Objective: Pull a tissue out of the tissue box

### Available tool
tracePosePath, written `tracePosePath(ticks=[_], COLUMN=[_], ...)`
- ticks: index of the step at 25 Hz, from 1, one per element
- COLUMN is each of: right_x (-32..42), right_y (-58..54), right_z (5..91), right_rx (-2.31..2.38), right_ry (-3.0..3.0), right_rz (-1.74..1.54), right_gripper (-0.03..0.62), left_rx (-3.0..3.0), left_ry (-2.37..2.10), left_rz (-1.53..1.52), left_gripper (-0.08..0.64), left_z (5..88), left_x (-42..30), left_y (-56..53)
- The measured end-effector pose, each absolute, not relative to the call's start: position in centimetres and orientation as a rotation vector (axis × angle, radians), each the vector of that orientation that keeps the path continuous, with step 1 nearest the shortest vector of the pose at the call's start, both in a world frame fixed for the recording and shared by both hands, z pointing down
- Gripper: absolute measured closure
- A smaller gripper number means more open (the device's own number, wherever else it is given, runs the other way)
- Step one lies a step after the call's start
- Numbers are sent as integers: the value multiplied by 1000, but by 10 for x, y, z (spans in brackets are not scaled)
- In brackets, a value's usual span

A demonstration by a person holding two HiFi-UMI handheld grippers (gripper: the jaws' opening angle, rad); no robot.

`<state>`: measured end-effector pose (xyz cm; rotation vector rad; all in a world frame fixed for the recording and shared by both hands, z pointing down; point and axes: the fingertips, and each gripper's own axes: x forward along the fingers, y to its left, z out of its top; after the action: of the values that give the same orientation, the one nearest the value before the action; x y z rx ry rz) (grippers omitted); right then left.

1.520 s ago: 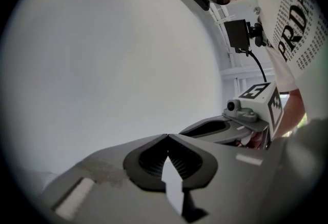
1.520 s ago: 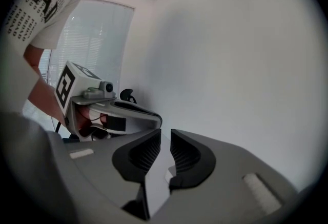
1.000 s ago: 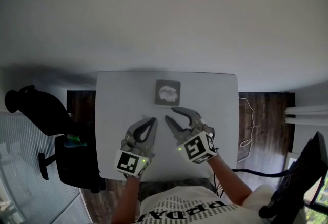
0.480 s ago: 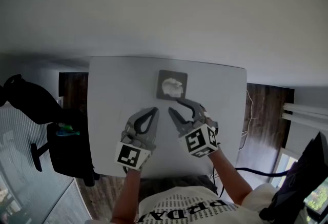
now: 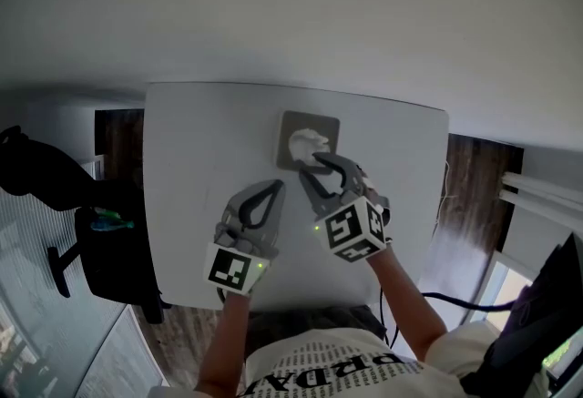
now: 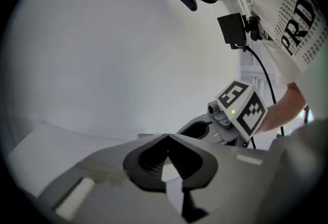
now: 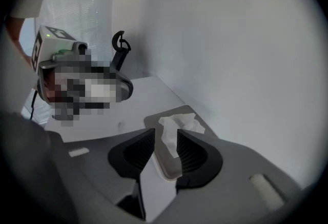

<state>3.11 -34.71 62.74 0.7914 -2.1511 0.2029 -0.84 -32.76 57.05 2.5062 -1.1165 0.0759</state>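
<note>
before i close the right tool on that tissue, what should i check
1. Right tool jaws apart: ok.
2. Tissue standing up out of the tissue box: ok.
3. Tissue lined up with the gap in the right gripper view: ok.
4. Pads touching the tissue: not ok, no contact yet.
5. Left tool shut, empty, off the box: ok.
6. Box staying down on the table when you pull: cannot tell, nothing holds it.

big letters "PRD" on the person's white shirt (image 6: pixel 296 20), smaller print rows unreadable
</note>
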Motion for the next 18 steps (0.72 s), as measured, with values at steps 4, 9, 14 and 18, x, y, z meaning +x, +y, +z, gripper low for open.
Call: tracePosePath(ticks=[4, 9, 14, 18], right_x=[30, 33, 35, 36], right_y=[-348, -352, -354, -354], right_z=[633, 640, 642, 642], right_rx=[781, 790, 797, 815], right_ry=[-2151, -2134, -2116, -2108], right_rz=[221, 229, 221, 237], right_gripper=[463, 463, 463, 466], left_rx=[2492, 2489, 2479, 2469], left_ry=[-1114, -1101, -1083, -1081], left_rz=[61, 63, 51, 40], left_gripper=[567, 567, 566, 567], left_z=[575, 578, 579, 578], left_x=[-7, -5, -4, -6], left_y=[-329, -327, -323, -322])
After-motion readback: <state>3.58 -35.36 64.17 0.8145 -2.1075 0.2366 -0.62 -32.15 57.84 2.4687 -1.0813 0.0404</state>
